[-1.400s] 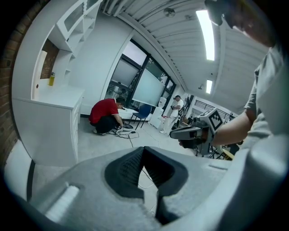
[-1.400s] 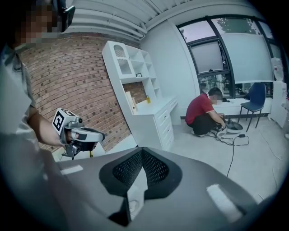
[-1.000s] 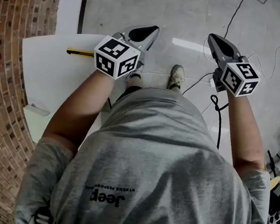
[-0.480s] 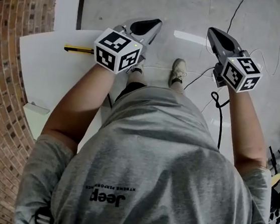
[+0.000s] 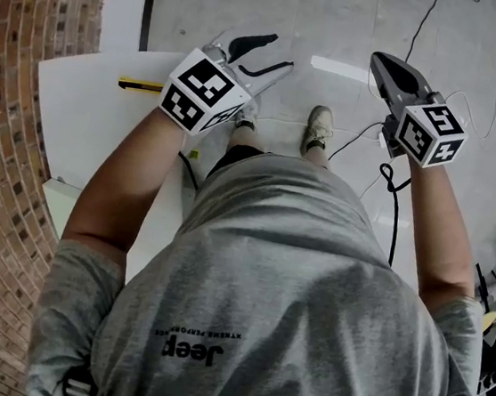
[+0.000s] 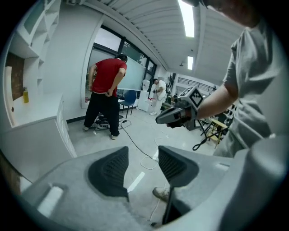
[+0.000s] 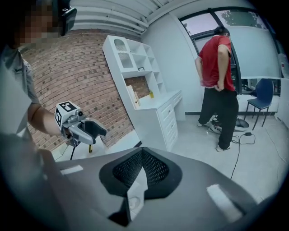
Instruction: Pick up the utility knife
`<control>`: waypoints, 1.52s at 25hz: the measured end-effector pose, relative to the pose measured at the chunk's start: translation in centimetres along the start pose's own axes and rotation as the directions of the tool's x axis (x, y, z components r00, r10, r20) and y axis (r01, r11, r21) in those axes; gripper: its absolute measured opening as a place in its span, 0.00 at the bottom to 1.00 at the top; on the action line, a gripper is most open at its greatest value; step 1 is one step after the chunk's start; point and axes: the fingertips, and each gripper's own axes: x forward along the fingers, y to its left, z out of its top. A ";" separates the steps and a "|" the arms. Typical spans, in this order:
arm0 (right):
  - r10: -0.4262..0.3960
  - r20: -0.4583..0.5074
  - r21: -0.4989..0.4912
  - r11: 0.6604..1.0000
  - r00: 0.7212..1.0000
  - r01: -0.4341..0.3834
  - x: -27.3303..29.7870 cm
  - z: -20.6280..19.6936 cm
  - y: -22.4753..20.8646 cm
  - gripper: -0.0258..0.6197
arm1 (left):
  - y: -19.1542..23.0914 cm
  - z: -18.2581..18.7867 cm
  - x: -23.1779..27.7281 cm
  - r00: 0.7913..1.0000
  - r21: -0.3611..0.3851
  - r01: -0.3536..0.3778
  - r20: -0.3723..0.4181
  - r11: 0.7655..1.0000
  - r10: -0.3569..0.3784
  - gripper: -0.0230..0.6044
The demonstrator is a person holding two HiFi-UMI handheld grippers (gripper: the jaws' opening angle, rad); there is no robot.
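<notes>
The person stands at the corner of a white table [image 5: 77, 127], a gripper in each hand held out in front of the chest. The left gripper [image 5: 279, 51] is the one in play. Its jaws are opening and nothing sits between them; past the pads there is only floor and a shoe. It points beyond the table's edge, not yet at the work.

The right gripper [image 5: 379, 61] hangs out over the floor with its pads pressed together and empty, and it is best left idle there.

The utility knife [image 5: 141, 86] lies flat on the table, to the left of the left gripper's marker cube and toward the far edge, untouched. It is a slim yellow-and-black bar. Which end carries the blade I can't quite make out from here.

To do the reach well, I'd swing the left gripper over the tabletop and turn the wrist so the jaws span the knife's narrow width rather than its length. Then lower it until the pads straddle the middle of the handle (a grip near one end would likely let it tip). Close only once both pads are level with the body, since the thing sits low on the surface.

Farther off, a cable [image 5: 417, 30] trails across the floor, well clear.
</notes>
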 end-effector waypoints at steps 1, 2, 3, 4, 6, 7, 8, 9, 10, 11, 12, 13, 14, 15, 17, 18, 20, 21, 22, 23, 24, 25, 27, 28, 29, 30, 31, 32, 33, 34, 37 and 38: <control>0.011 -0.002 -0.010 1.000 1.000 -0.011 0.3 0.2 0.4 0.05 | 0.2 -0.3 -0.8 1.000 0.029 -0.007 -0.018 1.000 0.007 0.37; 0.023 -0.004 -0.022 0.999 1.000 -0.023 0.7 0.3 0.8 0.05 | 0.5 -0.6 -1.6 0.999 0.055 -0.015 -0.035 0.998 0.016 0.37; 0.036 -0.007 -0.034 0.999 0.999 -0.037 1.2 0.6 1.3 0.05 | 0.8 -1.0 -2.5 0.998 0.079 -0.022 -0.053 0.997 0.027 0.37; 0.051 -0.012 -0.047 0.998 0.999 -0.051 1.8 0.9 1.8 0.05 | 1.2 -1.4 -3.5 0.997 0.097 -0.029 -0.070 0.995 0.036 0.37; 0.081 -0.023 -0.074 0.994 0.996 -0.083 3.1 1.6 3.1 0.05 | 1.9 -2.4 -5.4 0.993 0.124 -0.037 -0.104 0.992 0.050 0.38; 0.097 -0.029 -0.087 0.991 0.995 -0.099 3.8 2.0 3.7 0.05 | 2.2 -3.0 -6.3 0.991 0.138 -0.040 -0.124 0.990 0.057 0.38; 0.112 -0.034 -0.101 0.988 0.993 -0.115 4.5 2.3 4.5 0.05 | 2.7 -3.8 -7.3 0.987 0.154 -0.044 -0.145 0.987 0.067 0.38; 0.128 -0.040 -0.114 0.985 0.991 -0.132 5.2 2.6 5.3 0.05 | 3.1 -4.8 -8.2 0.983 0.166 -0.050 -0.169 0.985 0.078 0.38; 0.143 -0.046 -0.126 0.981 0.989 -0.148 6.0 2.9 6.1 0.05 | 3.7 -6.0 -9.2 0.977 0.171 -0.058 -0.192 0.984 0.091 0.39; 0.159 -0.053 -0.138 0.977 0.986 -0.165 6.9 3.1 7.0 0.05 | 4.3 -7.2 -10.1 0.971 0.175 -0.066 -0.216 0.982 0.104 0.39; 0.175 -0.061 -0.148 0.972 0.983 -0.182 7.8 3.4 7.8 0.05 | 5.0 -8.4 -11.1 0.963 0.182 -0.073 -0.241 0.981 0.116 0.39; 0.190 -0.069 -0.157 0.967 0.979 -0.198 8.7 3.6 8.7 0.05 | 5.7 -9.6 -12.0 0.955 0.195 -0.076 -0.267 0.978 0.127 0.39; 0.202 -0.078 -0.165 0.963 0.976 -0.213 9.7 3.7 9.5 0.05 | 6.3 -10.8 -12.9 0.947 0.210 -0.075 -0.292 0.975 0.136 0.39; 0.215 -0.088 -0.173 0.958 0.973 -0.228 10.6 3.9 10.3 0.05 | 6.8 -11.9 -13.7 0.938 0.224 -0.071 -0.317 0.972 0.142 0.39; 0.244 -0.112 -0.189 0.947 0.963 -0.261 12.3 4.0 11.9 0.05 | 7.5 -14.1 -15.1 0.921 0.238 -0.057 -0.361 0.969 0.143 0.40; 0.258 -0.123 -0.197 0.940 0.958 -0.278 13.0 4.0 12.8 0.05 | 7.6 -15.1 -15.7 0.914 0.245 -0.045 -0.382 0.968 0.139 0.40; 0.282 -0.144 -0.212 0.927 0.948 -0.308 14.4 3.8 14.4 0.05 | 7.9 -16.9 -16.6 0.896 0.279 -0.011 -0.423 0.960 0.134 0.40; 0.294 -0.155 -0.218 0.921 0.943 -0.323 15.0 3.7 15.3 0.05 | 8.1 -17.8 -17.0 0.885 0.303 0.008 -0.445 0.953 0.134 0.41; 0.306 -0.166 -0.223 0.914 0.937 -0.338 15.7 3.6 16.2 0.05 | 8.4 -18.7 -17.4 0.874 0.325 0.028 -0.468 0.945 0.135 0.41; 0.318 -0.177 -0.228 0.907 0.931 -0.353 16.5 3.4 17.1 0.05 | 8.7 -19.6 -17.8 0.861 0.345 0.050 -0.491 0.937 0.135 0.41; 0.330 -0.188 -0.232 0.900 0.925 -0.368 17.1 3.3 17.9 0.05 | 9.0 -20.5 -18.3 0.847 0.362 0.073 -0.514 0.929 0.134 0.41; 0.341 -0.199 -0.235 0.894 0.919 -0.383 17.8 3.1 18.8 0.05 | 9.3 -21.4 -18.7 0.833 0.375 0.096 -0.537 0.922 0.131 0.41; 0.361 -0.223 -0.241 0.880 0.906 -0.409 18.8 2.8 20.2 0.05 | 9.9 -22.8 -19.4 0.810 0.384 0.131 -0.572 0.914 0.124 0.42; 0.369 -0.232 -0.241 0.875 0.900 -0.421 19.2 2.6 20.8 0.05 | 10.2 -23.4 -19.7 0.802 0.386 0.144 -0.584 0.911 0.121 0.42; 0.376 -0.240 -0.240 0.870 0.895 -0.430 19.6 2.5 21.3 0.05 | 10.4 -23.8 -19.9 0.795 0.390 0.158 -0.595 0.907 0.117 0.42; 0.381 -0.247 -0.238 0.867 0.891 -0.437 20.0 2.3 21.7 0.05 | 10.7 -24.2 -20.1 0.788 0.398 0.176 -0.605 0.900 0.114 0.42; 0.386 -0.253 -0.235 0.865 0.887 -0.443 20.4 2.2 22.1 0.05 | 10.8 -24.5 -20.3 0.779 0.407 0.197 -0.617 0.892 0.109 0.42; 0.390 -0.259 -0.233 0.863 0.884 -0.449 20.7 2.0 22.4 0.05 | 10.9 -24.9 -20.4 0.769 0.417 0.221 -0.630 0.882 0.105 0.42; 0.393 -0.265 -0.231 0.861 0.880 -0.454 20.9 1.8 22.6 0.05 | 10.9 -25.3 -20.5 0.758 0.426 0.245 -0.644 0.871 0.102 0.42; 0.396 -0.270 -0.230 0.859 0.878 -0.458 21.2 1.7 22.8 0.05 | 11.0 -25.7 -20.6 0.747 0.435 0.267 -0.657 0.860 0.100 0.42; 0.396 -0.282 -0.226 0.858 0.874 -0.462 21.8 1.1 23.2 0.05 | 11.4 -26.9 -20.5 0.724 0.446 0.308 -0.683 0.840 0.097 0.42; 0.396 -0.285 -0.224 0.858 0.873 -0.462 21.9 1.0 23.3 0.05 | 11.4 -27.3 -20.3 0.718 0.447 0.319 -0.689 0.836 0.094 0.42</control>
